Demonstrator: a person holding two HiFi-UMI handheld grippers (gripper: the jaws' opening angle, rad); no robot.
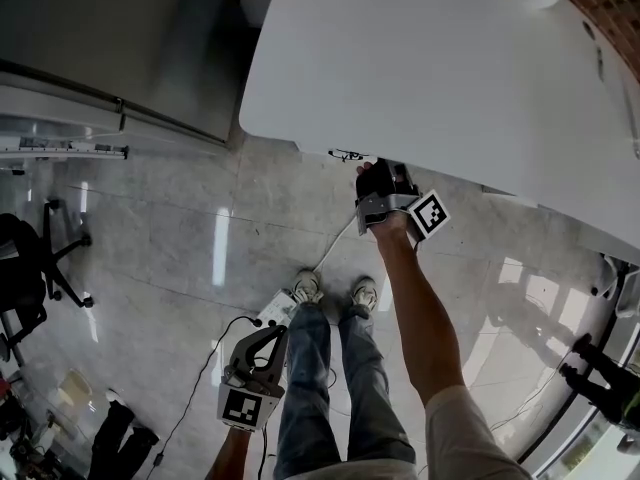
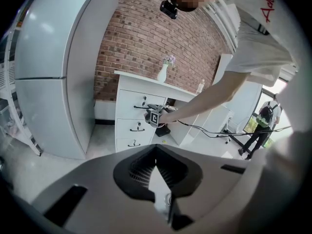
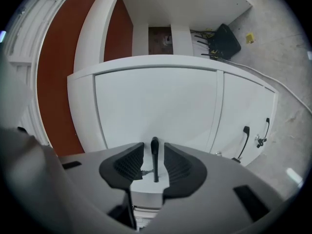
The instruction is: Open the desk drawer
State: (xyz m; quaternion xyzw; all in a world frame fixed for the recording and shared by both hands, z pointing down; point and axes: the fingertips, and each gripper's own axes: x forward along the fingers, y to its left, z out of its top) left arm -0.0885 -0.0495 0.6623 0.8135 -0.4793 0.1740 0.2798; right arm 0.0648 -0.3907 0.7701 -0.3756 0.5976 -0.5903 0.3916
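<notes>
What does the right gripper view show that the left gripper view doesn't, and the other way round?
Only the right gripper view: the black drawer handle close up, standing between the open jaws of the right gripper, a gap each side. Only the left gripper view: the brick wall, the vase on the desk, the person's arm reaching to the top drawer, and the left gripper, jaws closed. Both: the white desk's lower black handles.

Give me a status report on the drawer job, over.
Right gripper open, jaws either side of the black handle, not pinching. Left gripper shut, hanging low, idle. Drawer front looks shut. Nothing seen blocking it.
</notes>
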